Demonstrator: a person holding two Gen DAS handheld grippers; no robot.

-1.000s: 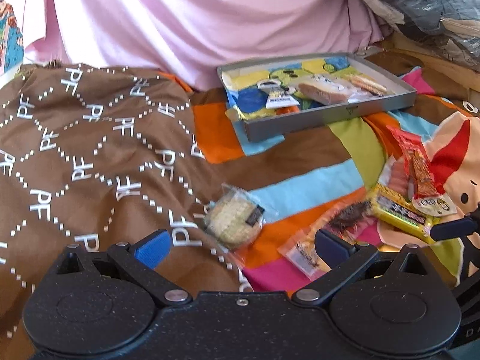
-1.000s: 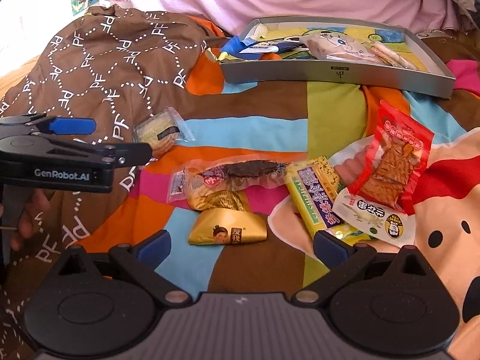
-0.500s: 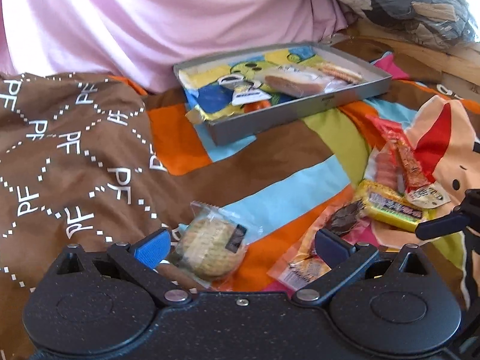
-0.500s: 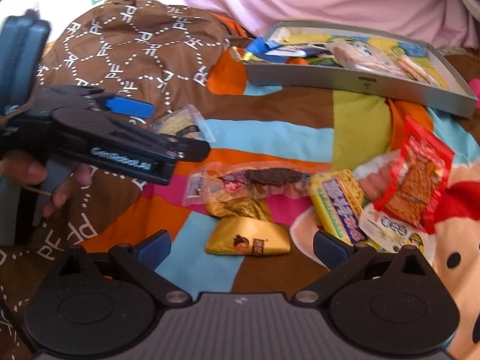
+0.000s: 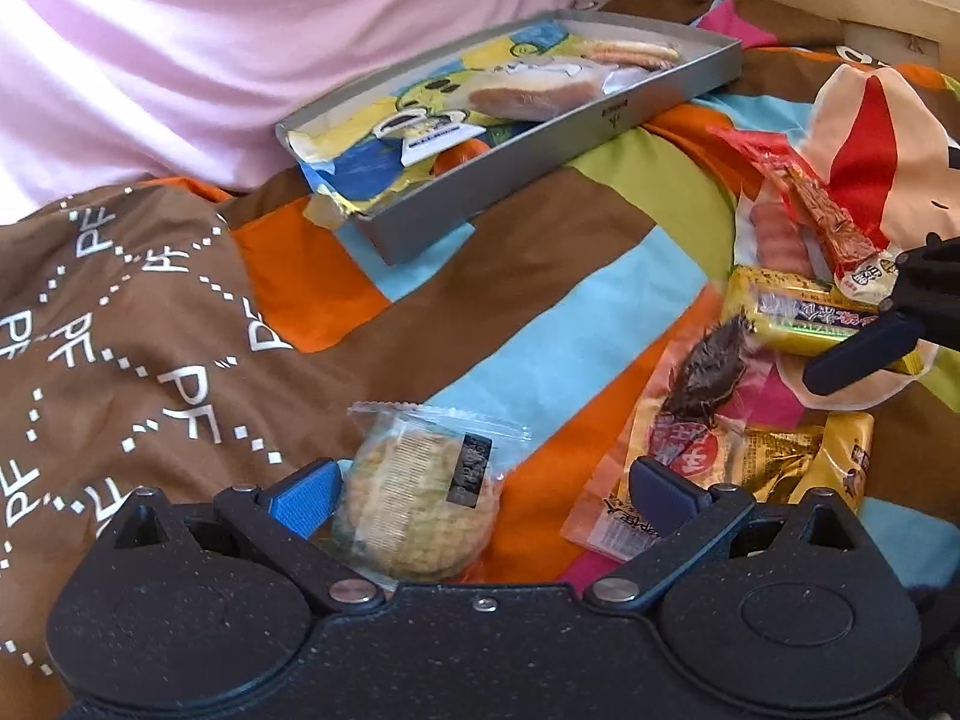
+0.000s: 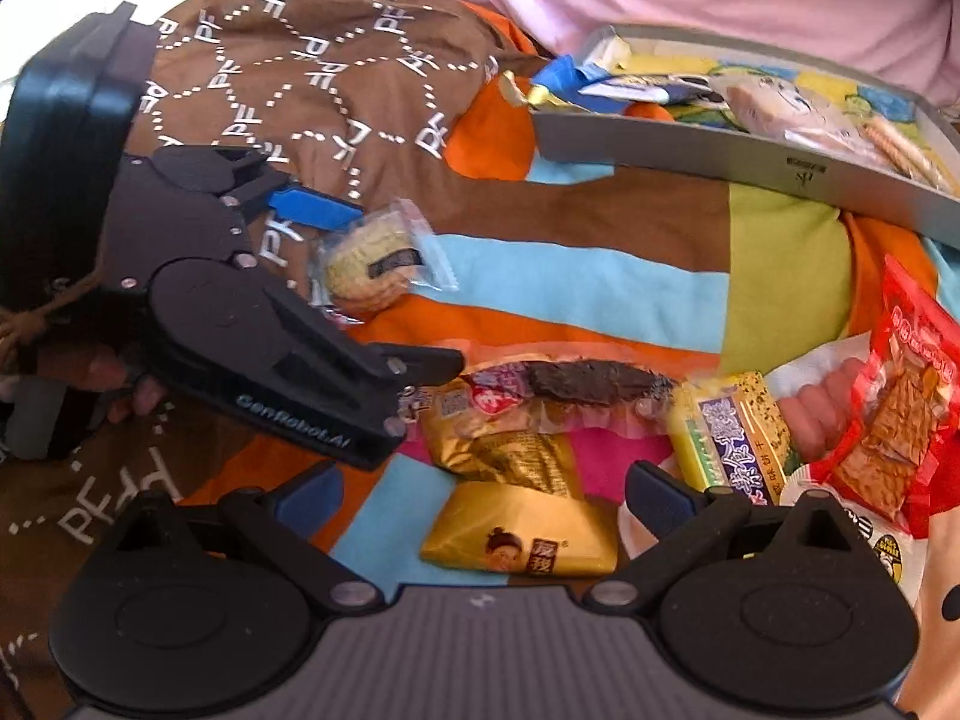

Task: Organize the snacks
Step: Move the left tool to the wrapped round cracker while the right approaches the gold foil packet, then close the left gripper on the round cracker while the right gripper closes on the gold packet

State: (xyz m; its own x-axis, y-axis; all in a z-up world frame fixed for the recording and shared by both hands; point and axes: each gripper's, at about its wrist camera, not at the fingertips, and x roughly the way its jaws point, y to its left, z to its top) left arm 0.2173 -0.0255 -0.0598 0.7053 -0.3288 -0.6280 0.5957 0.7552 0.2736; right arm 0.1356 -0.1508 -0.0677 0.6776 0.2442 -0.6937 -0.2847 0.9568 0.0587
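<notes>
Snacks scattered on a striped patchwork blanket [image 5: 540, 252]. Left gripper [image 5: 480, 489] jaws spread wide, low over the blanket, straddling a round cookie in clear wrapper [image 5: 420, 504]; blue left finger pad [image 5: 303, 495] is just beside the cookie's edge, right pad clear of it, so no grip on it. Right wrist view shows the same cookie [image 6: 375, 267] between the left gripper's fingers [image 6: 312, 207]. Right gripper [image 6: 483, 495] also wide open, holding nothing, hovering over a gold-wrapped snack [image 6: 519, 540]. Beyond it, a dark dried-meat pack [image 6: 576, 384], a yellow-and-purple biscuit pack [image 6: 729, 432], a sausage pack [image 6: 834, 396] and a red tofu-snack pack [image 6: 900, 402] lie touching or overlapping. Grey metal tray [image 5: 540, 150] sits further back, near the person's pink shirt [image 5: 240, 30], already holding several wrapped snacks, including a bread-like one [image 5: 534, 90]. Brown "PF" print cloth [image 5: 120, 330] covers the left side.
</notes>
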